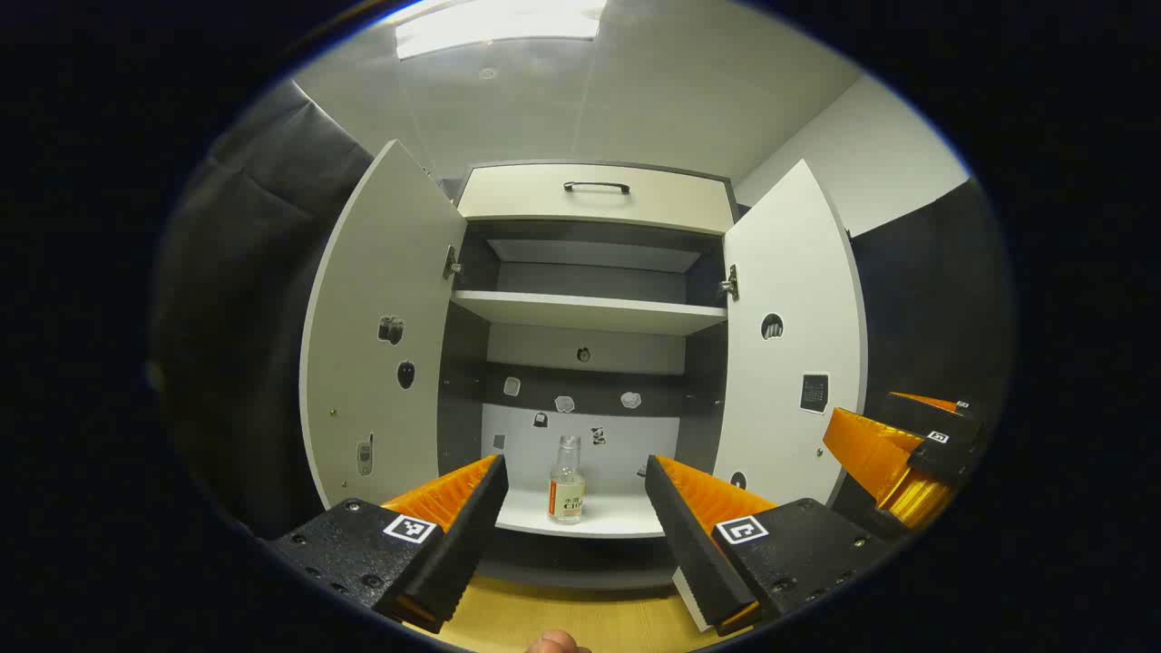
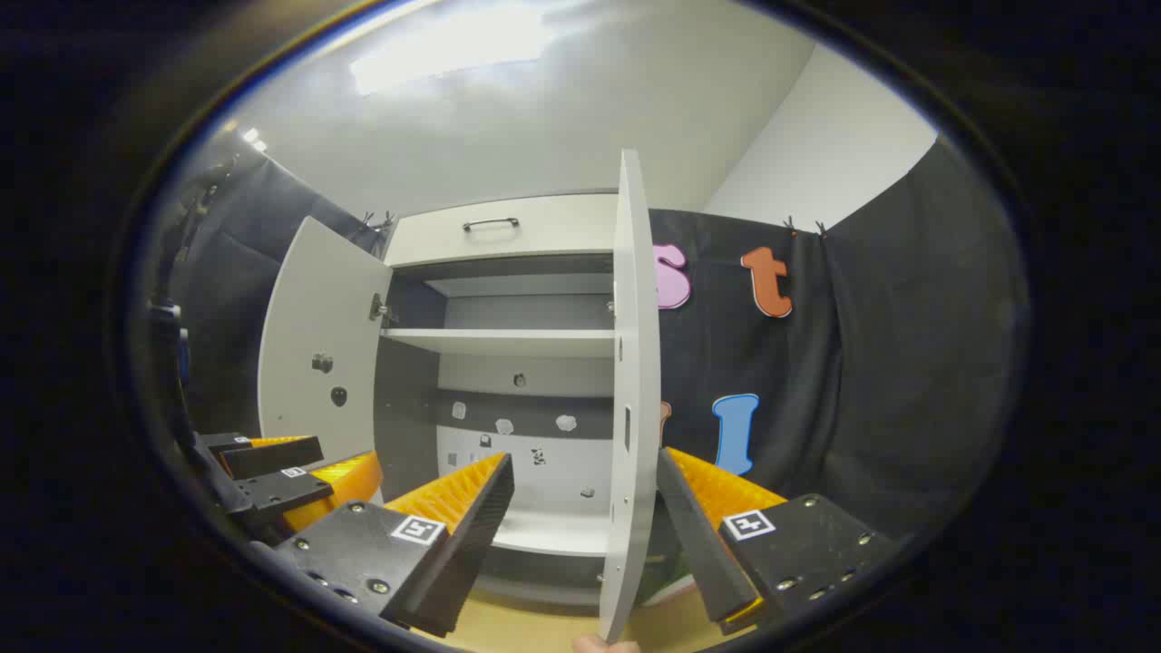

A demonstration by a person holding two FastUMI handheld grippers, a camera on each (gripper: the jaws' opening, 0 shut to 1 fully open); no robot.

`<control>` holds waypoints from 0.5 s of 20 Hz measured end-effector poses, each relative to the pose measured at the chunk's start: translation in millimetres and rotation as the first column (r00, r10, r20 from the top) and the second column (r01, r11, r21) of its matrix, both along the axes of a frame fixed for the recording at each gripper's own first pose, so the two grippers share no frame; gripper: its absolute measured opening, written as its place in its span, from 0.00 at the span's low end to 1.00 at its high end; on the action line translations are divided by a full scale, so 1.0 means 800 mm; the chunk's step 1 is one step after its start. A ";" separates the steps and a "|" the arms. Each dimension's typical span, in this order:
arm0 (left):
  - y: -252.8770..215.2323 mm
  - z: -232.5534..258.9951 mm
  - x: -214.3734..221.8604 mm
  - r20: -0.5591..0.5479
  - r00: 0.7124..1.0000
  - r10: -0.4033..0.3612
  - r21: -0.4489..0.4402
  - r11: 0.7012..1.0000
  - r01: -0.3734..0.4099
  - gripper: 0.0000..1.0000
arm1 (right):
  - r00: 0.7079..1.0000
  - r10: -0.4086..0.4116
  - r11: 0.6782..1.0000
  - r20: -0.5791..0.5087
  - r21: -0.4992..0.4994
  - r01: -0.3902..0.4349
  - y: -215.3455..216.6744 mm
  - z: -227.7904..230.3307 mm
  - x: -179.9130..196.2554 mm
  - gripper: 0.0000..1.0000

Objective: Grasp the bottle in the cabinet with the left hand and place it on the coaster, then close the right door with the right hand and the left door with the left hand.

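The bottle [image 1: 566, 481] is seen upright on the cabinet's bottom shelf [image 1: 599, 517], at 12 o'clock between the left hand-held gripper's [image 1: 573, 526] parted fingers; the right hand-held gripper [image 2: 585, 531] is likewise held apart.

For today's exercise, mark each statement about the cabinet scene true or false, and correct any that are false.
1. Both cabinet doors stand open. True: left door, right door.
2. The bottle lies on its side. False: it stands upright on the bottom shelf.
3. The left gripper grips the bottle. False: its jaws are open, short of it.
4. The right gripper is open. True.
5. The middle shelf is bare. True.
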State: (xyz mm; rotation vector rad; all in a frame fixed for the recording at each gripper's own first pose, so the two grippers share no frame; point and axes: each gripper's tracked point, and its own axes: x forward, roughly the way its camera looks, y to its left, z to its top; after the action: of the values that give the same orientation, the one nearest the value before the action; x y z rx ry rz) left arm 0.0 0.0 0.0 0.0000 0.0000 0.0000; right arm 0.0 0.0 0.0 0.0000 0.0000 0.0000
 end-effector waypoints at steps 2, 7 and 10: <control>0.002 -0.001 0.001 -0.002 1.000 0.007 0.007 1.000 -0.007 0.96 | 1.000 0.004 1.000 0.002 -0.002 -0.004 0.000 -0.001 0.004 0.96; 0.005 0.002 0.003 0.004 1.000 0.021 0.012 1.000 -0.021 0.96 | 1.000 0.012 1.000 0.013 0.000 -0.012 0.001 0.002 0.005 0.96; 0.007 0.001 0.003 0.005 1.000 0.029 0.008 1.000 -0.030 0.96 | 1.000 0.015 1.000 0.011 -0.001 -0.015 0.001 0.001 0.006 0.96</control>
State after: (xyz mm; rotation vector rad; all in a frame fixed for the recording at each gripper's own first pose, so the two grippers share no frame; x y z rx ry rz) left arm 2.1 5.7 1.0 0.0080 -0.0045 0.0295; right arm 5.2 0.6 0.4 -0.0005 -0.0110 0.0150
